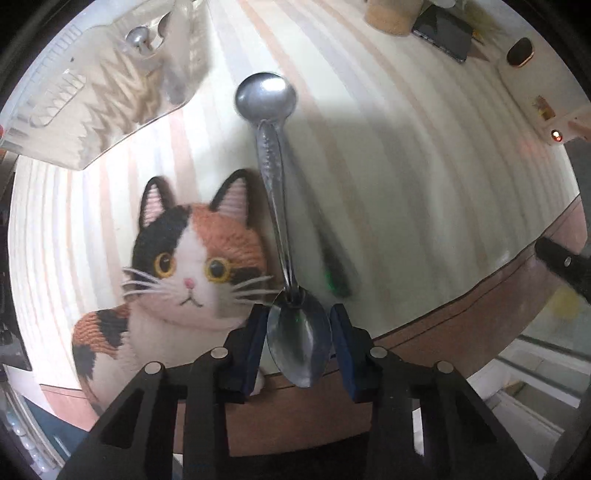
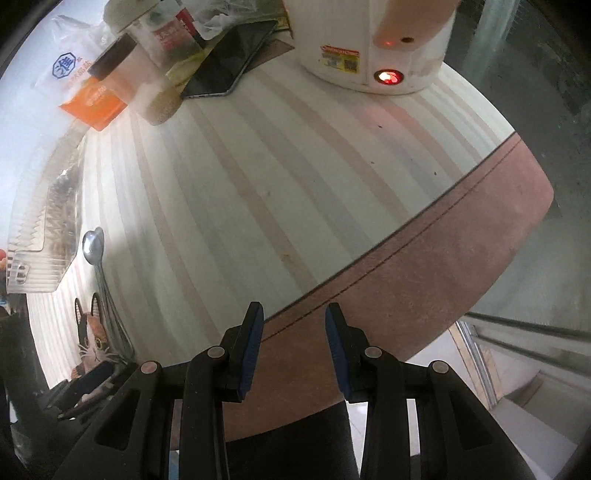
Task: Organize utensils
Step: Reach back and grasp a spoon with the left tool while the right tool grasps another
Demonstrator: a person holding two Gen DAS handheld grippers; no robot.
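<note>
Nearest the left wrist lens, my left hand-held gripper (image 1: 298, 345) had the spoon (image 1: 284, 221) by its bowl, which sat between the two blue pads (image 1: 255, 347). Pads looked close on either side of the bowl; whether both actually pressed on it I couldn't tell, a thin gap showed on the right. Handle ran up the middle of the frame, away from the camera, with its round end at top centre. Spoon cast a blurred shadow to its right on the striped surface (image 1: 406, 166). Cat picture (image 1: 188, 258) on the cloth sat lower left, just beside the handle. Clear plastic tray (image 1: 92, 96) in the upper left of the frame, with a small metal knob-like piece (image 1: 136, 37) in it. Dark phone (image 1: 443, 33) at the upper right.

Right wrist view: my right hand-held gripper (image 2: 294, 345) was parted wide with nothing between the pads, hanging over the brown edge of the surface (image 2: 406, 258). White appliance (image 2: 369, 44) with a lit red button at top centre, the phone (image 2: 232, 59) and packets (image 2: 92, 103) to its left. Spoon (image 2: 96, 258) showed at the left edge, just beside the tray (image 2: 40, 236).
</note>
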